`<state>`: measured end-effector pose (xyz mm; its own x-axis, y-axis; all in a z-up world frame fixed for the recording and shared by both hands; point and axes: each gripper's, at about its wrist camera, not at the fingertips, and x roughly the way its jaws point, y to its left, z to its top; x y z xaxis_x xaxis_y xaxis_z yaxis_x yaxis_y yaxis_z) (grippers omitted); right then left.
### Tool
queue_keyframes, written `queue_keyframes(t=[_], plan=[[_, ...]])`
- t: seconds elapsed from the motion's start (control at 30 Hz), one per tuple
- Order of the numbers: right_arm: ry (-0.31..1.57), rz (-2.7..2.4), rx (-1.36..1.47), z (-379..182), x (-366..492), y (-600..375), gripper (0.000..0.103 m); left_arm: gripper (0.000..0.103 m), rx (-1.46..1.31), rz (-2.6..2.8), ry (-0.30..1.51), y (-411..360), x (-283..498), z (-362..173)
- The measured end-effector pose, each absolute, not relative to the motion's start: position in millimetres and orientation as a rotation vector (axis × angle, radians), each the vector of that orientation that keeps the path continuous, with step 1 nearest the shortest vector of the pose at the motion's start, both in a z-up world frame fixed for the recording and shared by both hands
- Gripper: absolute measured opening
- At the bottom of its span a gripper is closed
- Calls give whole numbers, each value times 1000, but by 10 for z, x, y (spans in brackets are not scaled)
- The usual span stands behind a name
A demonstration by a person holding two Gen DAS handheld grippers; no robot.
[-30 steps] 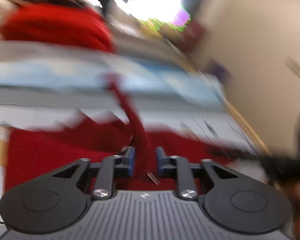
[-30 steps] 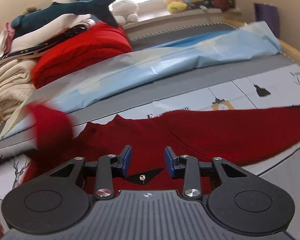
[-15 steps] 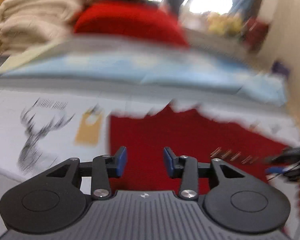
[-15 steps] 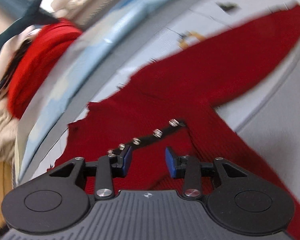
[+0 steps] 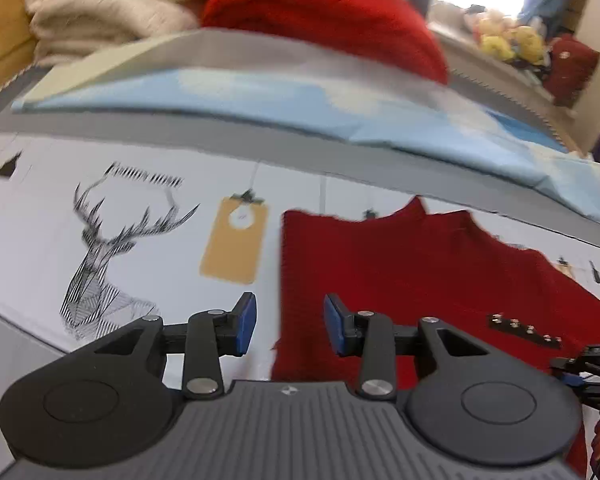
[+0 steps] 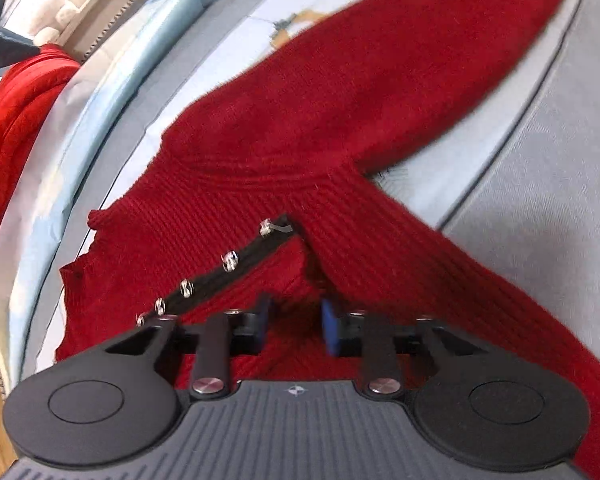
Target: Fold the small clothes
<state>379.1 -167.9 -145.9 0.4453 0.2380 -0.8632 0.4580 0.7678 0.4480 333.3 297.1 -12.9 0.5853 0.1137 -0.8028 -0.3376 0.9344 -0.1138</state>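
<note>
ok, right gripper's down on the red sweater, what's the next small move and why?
Probably finish the pinch, then lift. The right gripper has its fingers closing over the red sweater beside the black button strip, knit between them. The sleeve still lies spread out, and the left gripper is open at the sweater's edge.

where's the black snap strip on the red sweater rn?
In the right wrist view the black snap strip runs diagonally across the red sweater, just ahead and left of the right gripper, whose jaws are closing. The left wrist view shows it far right.
</note>
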Motion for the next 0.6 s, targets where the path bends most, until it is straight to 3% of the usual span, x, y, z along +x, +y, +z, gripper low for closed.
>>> queue_keyframes(t=[0.13, 0.33, 0.47, 0.6], plan=[[1042, -127, 637, -1293, 3823, -1601, 17, 42, -345, 259, 947, 3068, 3362, -216], [647, 44, 488, -575, 3776, -1527, 17, 42, -342, 198, 962, 2904, 3446, -275], [874, -106, 485, -936, 4033, -1754, 25, 42, -331, 187, 1000, 2806, 3487, -400], [877, -208, 450, -986, 4026, -1811, 27, 42, -317, 187, 1011, 2765, 3500, -466]])
